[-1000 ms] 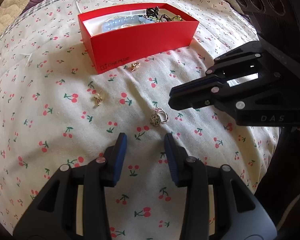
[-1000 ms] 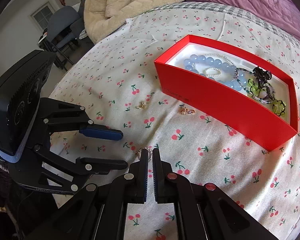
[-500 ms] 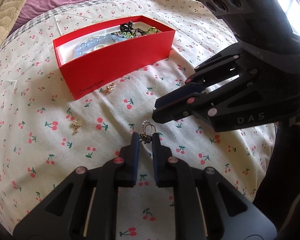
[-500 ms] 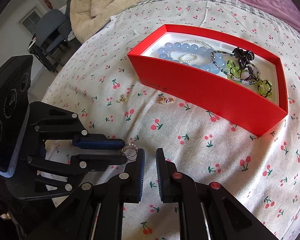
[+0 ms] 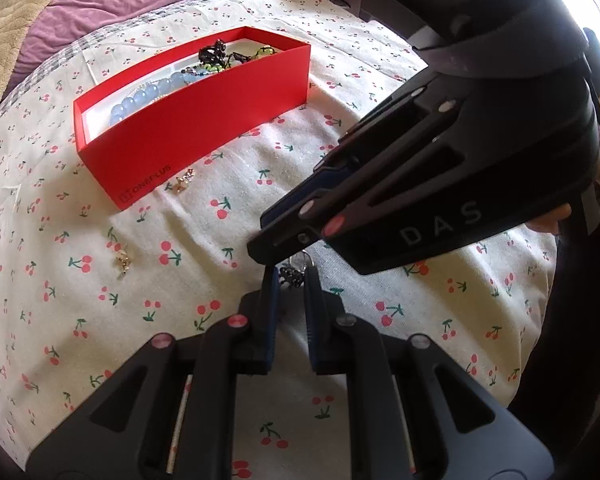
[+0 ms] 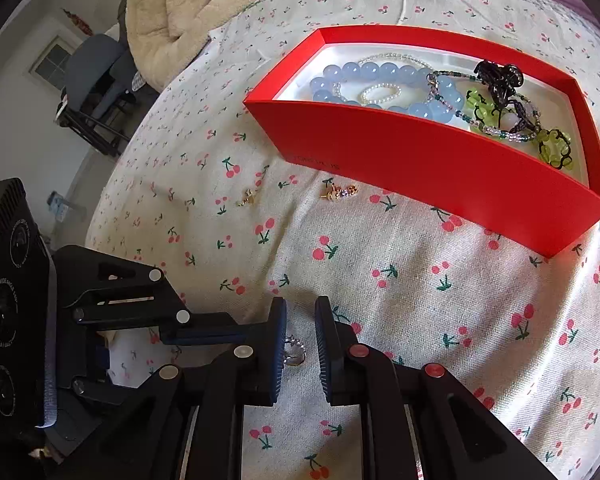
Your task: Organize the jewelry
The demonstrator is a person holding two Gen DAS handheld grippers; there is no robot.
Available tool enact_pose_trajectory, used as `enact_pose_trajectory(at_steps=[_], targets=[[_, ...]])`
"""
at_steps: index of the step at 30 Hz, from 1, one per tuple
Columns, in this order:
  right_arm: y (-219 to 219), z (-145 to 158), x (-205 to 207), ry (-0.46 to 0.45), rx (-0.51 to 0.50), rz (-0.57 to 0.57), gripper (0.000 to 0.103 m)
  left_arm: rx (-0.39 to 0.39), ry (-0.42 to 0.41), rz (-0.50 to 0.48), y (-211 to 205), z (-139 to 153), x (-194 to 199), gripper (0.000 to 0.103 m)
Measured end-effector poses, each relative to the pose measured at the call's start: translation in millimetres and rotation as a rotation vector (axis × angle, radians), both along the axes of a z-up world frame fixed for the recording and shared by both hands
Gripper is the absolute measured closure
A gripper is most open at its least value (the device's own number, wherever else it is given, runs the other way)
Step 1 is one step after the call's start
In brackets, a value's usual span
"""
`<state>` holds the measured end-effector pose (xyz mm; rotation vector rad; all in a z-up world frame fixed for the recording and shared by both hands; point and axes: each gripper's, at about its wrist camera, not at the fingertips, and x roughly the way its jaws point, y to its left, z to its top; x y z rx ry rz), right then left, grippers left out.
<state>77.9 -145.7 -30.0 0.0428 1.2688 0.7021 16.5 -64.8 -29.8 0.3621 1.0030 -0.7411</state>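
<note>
Left wrist view: my left tongs (image 5: 291, 280) pinch a small ring-and-charm piece (image 5: 293, 274) above the bed (image 5: 100, 320).

My right tongs (image 6: 301, 334) stand narrowly parted around its silver loop, not closed on it. Beads and bracelets already lie in the red box (image 5: 204, 120); two gold earrings, one (image 6: 338, 193) near the box and one (image 6: 247, 199) further off, wait on the sheet. The right tongs' body hides much of the held piece, so its shape stays unclear.
</note>
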Motion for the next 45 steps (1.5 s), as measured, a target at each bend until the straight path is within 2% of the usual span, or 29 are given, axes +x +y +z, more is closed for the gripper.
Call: enact_pose_trajectory(at_steps=[1, 2, 8, 13, 16, 17, 18, 20, 24, 27, 28, 29, 32, 35, 39, 42, 44, 45], targets=[[-1, 0, 0, 0.003, -0.002, 0.005, 0.088, 0.007, -0.004, 0.001, 0, -1, 0, 0.089], [-2, 0, -1, 0.011, -0.012, 0.011, 0.088, 0.011, -0.004, 0.001, 1, -1, 0, 0.098], [-17, -1, -7, 0.026, -0.05, 0.013, 0.088, 0.017, 0.015, 0.024, 12, -2, 4, 0.098], [-28, 1, -13, 0.004, -0.073, 0.013, 0.088, 0.001, 0.042, 0.034, 18, 0, 5, 0.098], [-31, 3, -14, -0.004, -0.066, -0.004, 0.087, -0.023, 0.089, 0.049, 24, 3, 7, 0.087], [-32, 4, -13, -0.007, -0.064, -0.01, 0.087, -0.051, 0.112, 0.054, 29, 6, 6, 0.078], [-33, 5, -13, -0.011, -0.061, -0.015, 0.086, -0.081, 0.134, 0.058, 31, 8, 7, 0.074], [-36, 7, -12, -0.016, -0.052, -0.027, 0.084, -0.126, 0.171, 0.063, 32, 9, 7, 0.074], [-41, 9, -11, -0.019, -0.041, -0.04, 0.074, -0.186, 0.247, 0.096, 27, 5, 11, 0.074], [-45, 11, -12, -0.027, -0.03, -0.051, 0.048, -0.201, 0.284, 0.145, 23, -1, 16, 0.074], [-45, 12, -12, -0.033, -0.024, -0.053, 0.047, -0.201, 0.286, 0.158, 21, -1, 17, 0.074], [-45, 13, -13, -0.036, -0.022, -0.053, 0.047, -0.199, 0.285, 0.167, 20, -1, 18, 0.075], [-45, 15, -12, -0.046, -0.025, -0.06, 0.047, -0.165, 0.264, 0.19, 16, -3, 19, 0.096], [-49, 15, -11, -0.048, -0.024, -0.063, 0.047, -0.166, 0.28, 0.224, 18, -7, 23, 0.101], [-47, 16, -12, -0.051, -0.024, -0.059, 0.047, -0.145, 0.258, 0.229, 21, -6, 24, 0.103], [-44, 16, -12, -0.052, -0.024, -0.055, 0.047, -0.156, 0.285, 0.197, 22, -4, 23, 0.103], [-43, 16, -12, -0.06, -0.03, -0.062, 0.047, -0.17, 0.277, 0.193, 21, -1, 19, 0.102], [-43, 15, -11, -0.059, -0.029, -0.065, 0.047, -0.18, 0.278, 0.193, 20, 0, 18, 0.097]])
